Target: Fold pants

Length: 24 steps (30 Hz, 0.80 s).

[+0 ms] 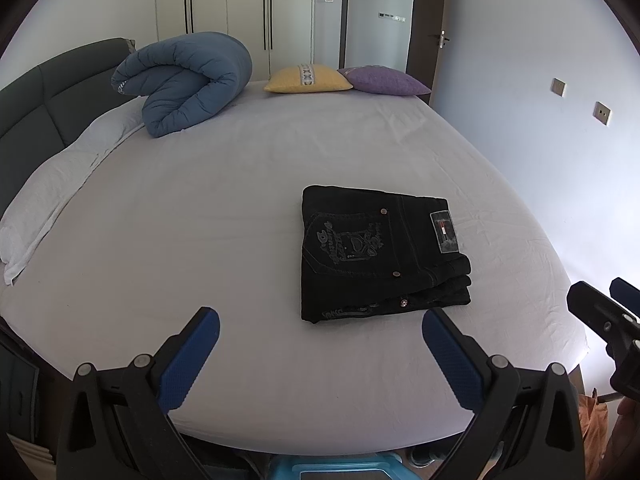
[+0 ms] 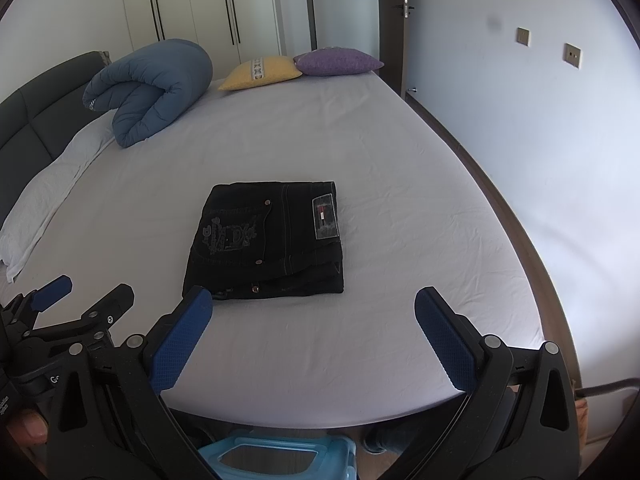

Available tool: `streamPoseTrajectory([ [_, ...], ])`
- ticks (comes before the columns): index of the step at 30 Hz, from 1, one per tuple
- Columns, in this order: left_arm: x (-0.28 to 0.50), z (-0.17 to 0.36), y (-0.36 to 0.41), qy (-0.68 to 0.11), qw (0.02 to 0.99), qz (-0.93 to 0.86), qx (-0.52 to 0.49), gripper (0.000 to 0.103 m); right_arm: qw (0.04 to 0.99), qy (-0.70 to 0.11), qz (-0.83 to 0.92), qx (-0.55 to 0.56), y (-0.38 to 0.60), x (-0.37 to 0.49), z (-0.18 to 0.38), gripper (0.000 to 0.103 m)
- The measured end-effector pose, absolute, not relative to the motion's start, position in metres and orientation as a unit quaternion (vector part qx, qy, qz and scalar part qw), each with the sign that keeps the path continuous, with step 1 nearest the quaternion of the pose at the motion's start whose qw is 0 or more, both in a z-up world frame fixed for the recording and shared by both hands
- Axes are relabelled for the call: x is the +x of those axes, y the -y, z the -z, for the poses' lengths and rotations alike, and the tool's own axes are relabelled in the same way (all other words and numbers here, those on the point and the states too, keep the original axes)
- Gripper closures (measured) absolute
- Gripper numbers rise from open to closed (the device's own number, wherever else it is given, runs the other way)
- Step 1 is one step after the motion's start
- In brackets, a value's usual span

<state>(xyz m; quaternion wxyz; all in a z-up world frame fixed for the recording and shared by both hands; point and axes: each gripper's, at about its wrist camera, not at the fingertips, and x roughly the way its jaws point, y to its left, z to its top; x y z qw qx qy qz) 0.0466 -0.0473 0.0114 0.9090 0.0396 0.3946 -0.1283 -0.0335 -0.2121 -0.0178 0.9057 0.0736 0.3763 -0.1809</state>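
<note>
Both grippers sat nearest the lens at the bottom of their frames, the left gripper (image 1: 320,332) and the right gripper (image 2: 313,310) each with blue pads spread wide apart and gripping nothing, poised over the near edge of the bed (image 1: 200,220). Black pants (image 1: 380,252) lay folded into a compact rectangle on the white sheet near the middle of both frames, pocket embroidery and label facing up. Toward the upper left lay a rolled blue quilt (image 1: 184,80), with a yellow pillow (image 1: 306,79) and a purple pillow (image 1: 386,80) touching at top centre.

Pants (image 1: 380,252) on bed (image 1: 240,208), pillows (image 1: 308,79) behind
</note>
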Motion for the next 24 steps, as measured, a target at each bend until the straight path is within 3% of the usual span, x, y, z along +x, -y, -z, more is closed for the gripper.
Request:
streamPoseTrajectory([
  [24, 0.0440, -0.0074, 0.0503, -0.388, 0.911, 0.125, 0.054, 0.000, 0.904, -0.384, 0.173, 0.075, 0.2166, -0.0305, 0.0233, 0.000],
])
